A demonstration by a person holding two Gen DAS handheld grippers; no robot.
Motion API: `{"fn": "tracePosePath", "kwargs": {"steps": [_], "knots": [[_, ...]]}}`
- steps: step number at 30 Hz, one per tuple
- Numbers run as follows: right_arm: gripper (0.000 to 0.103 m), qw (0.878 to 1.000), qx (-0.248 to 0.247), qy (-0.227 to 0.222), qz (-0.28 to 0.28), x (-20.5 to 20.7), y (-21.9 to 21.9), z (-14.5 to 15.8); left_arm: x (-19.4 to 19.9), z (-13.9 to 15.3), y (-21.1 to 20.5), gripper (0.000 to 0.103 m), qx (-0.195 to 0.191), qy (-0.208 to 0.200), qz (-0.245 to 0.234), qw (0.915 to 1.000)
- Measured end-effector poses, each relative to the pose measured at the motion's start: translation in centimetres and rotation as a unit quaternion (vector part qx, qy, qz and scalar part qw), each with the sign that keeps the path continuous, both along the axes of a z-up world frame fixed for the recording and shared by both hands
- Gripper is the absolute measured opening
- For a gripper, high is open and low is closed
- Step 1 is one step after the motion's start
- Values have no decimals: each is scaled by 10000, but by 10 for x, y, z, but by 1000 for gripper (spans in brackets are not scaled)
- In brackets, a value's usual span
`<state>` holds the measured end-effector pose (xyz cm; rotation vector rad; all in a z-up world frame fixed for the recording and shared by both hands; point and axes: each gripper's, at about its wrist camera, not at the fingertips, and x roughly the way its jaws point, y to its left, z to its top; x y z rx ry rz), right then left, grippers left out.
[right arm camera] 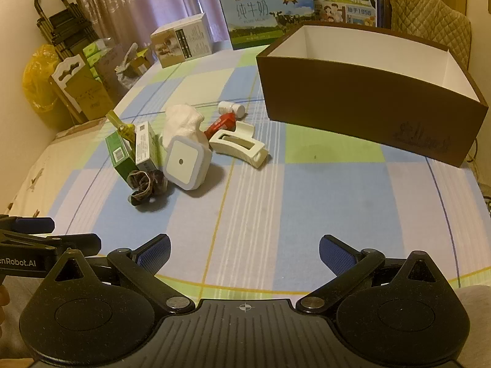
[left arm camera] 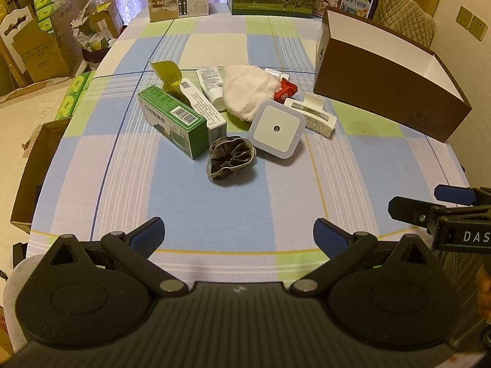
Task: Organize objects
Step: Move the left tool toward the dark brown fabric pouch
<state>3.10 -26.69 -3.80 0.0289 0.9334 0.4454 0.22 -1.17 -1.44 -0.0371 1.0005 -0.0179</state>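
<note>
Left tool (left arm camera: pixel 238 235) released | right tool (right arm camera: pixel 245 251) released | crinkled scrunchie (left arm camera: pixel 230 157) beside rounded-square nightlight (left arm camera: pixel 277 128)

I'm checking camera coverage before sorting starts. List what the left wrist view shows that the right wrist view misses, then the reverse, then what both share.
Left wrist view only: the white squeeze tube lying behind the pile, and yellow wall sockets.

Right wrist view only: the black folded rack by the curtain and the yellow plastic bag below it.

Both: the square white night light, dark fabric scrunchie, green carton, white hair claw clip, open brown cardboard box, and both open grippers, left gripper and right gripper.
</note>
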Motion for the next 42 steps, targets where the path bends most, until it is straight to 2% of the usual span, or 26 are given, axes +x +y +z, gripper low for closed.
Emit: {"fn": "tracePosePath", "kwargs": {"steps": [27,42], "knots": [[101,9999,18,103,-11,7,0,-8,11,-5,1,102,-25,82,-36,10000],[101,10000,15,77,50,26,3,-11,27,-9,1,102,-86,105,-109,9998]]}}
